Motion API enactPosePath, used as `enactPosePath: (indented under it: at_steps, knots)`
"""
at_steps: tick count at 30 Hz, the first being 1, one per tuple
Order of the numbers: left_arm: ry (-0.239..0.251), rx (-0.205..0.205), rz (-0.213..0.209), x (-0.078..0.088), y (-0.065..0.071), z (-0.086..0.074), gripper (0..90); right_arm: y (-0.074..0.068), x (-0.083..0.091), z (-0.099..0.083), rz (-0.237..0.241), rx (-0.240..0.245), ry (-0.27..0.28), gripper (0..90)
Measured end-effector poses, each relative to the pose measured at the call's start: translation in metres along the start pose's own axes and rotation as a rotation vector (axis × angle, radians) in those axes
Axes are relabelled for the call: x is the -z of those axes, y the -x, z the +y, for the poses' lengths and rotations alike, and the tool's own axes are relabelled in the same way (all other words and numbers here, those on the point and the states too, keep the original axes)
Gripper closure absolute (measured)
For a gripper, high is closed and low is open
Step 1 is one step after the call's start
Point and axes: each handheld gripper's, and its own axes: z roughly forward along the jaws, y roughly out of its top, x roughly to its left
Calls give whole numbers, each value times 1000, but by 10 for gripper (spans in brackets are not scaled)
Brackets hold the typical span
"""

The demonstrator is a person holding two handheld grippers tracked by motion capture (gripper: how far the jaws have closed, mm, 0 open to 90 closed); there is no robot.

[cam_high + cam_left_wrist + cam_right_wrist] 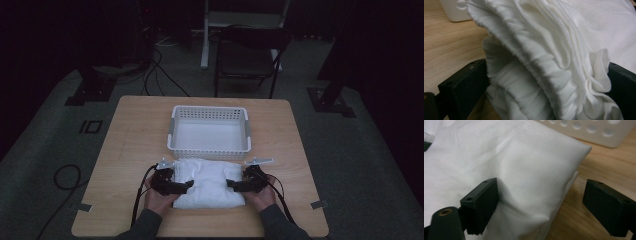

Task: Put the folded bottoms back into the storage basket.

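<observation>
A folded white cloth [209,184] is lying on the near part of a wooden table [130,135], just in front of a white slotted basket [209,132], as a person's two hands are working at its ends. From the high view, the left gripper [187,185] is reaching into the cloth's left edge and the right gripper [230,184] into its right edge, each pointing inward, with cables trailing back toward the person; a dark chair [248,55] is standing beyond the table. The left gripper view is adding what the overhead cannot: bunched, ribbed layers of cloth [544,62] are sitting between the two black jaws, which are standing fairly wide with folds touching both, though whether they are pinching it cannot be told. The right gripper view is showing its jaws spread wide, one pressing onto the smooth top of the cloth [506,165], the other hanging over bare table [599,167] beside the cloth's corner, with the basket's [599,131] perforated wall just behind.
</observation>
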Motion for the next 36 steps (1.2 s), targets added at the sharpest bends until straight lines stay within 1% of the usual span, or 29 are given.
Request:
enactPosePath:
  at_steps: [1, 2, 4, 6, 7, 9, 10, 11, 12, 14, 16, 18, 20, 22, 23, 24, 26, 28, 31, 34, 36]
  knots:
    - [-2, -1, -7, 0, 0, 0, 15, 2, -1, 0, 23, -12, -3, 169]
    - [-3, -2, -26, 0, -1, 1, 36, 4, -1, -1, 41, -20, 4, 186]
    - [-2, 4, -43, 1, -1, 1, 76, 4, -1, -1, 65, -23, 4, 233]
    - [-1, 12, -68, 1, -1, 0, 135, 4, -2, -2, 83, -40, 20, 273]
    - [-2, 13, -74, 1, -1, 0, 147, 4, -3, -3, 96, -45, 25, 301]
    - [-5, 19, -102, 1, -2, 0, 198, 5, -3, -3, 124, -61, 29, 351]
    - [-5, 19, -102, 1, -2, 0, 228, 5, -3, -3, 124, -61, 29, 351]
    - [-6, 24, -121, 1, -2, 0, 228, 7, -4, -4, 143, -71, 29, 383]
    - [-4, 23, -126, 2, -2, 0, 273, 10, -4, -4, 183, -96, 23, 437]
    - [-4, 12, -129, 3, 0, 1, 330, 12, -5, -3, 211, -112, 12, 493]
    - [-10, 6, -123, 5, 4, 3, 403, 13, -5, -3, 228, -115, 18, 565]
    - [-8, -11, -100, 7, 9, 4, 453, 11, -2, -3, 221, -97, 35, 637]
    - [-3, -20, -82, 8, 12, 4, 482, 6, 1, -4, 201, -67, 51, 672]
    - [4, -33, -61, 10, 16, 4, 502, 2, 3, -4, 172, -34, 63, 686]
    - [6, -41, -54, 11, 17, 4, 513, -4, 5, -4, 139, 2, 70, 691]
    - [8, -51, -46, 12, 19, 4, 513, -4, 5, -4, 139, 2, 70, 691]
    - [17, -64, -29, 13, 23, 3, 522, -9, 7, -4, 109, 35, 77, 693]
    - [23, -83, -15, 15, 25, 3, 527, -15, 10, -5, 79, 81, 89, 694]
    - [40, -101, -4, 17, 29, 2, 528, -16, 11, -5, 74, 86, 94, 694]
    - [51, -102, -6, 19, 29, 0, 528, -17, 12, -5, 74, 89, 104, 694]
    - [56, -110, 1, 20, 31, 0, 529, -17, 14, -6, 72, 93, 109, 694]
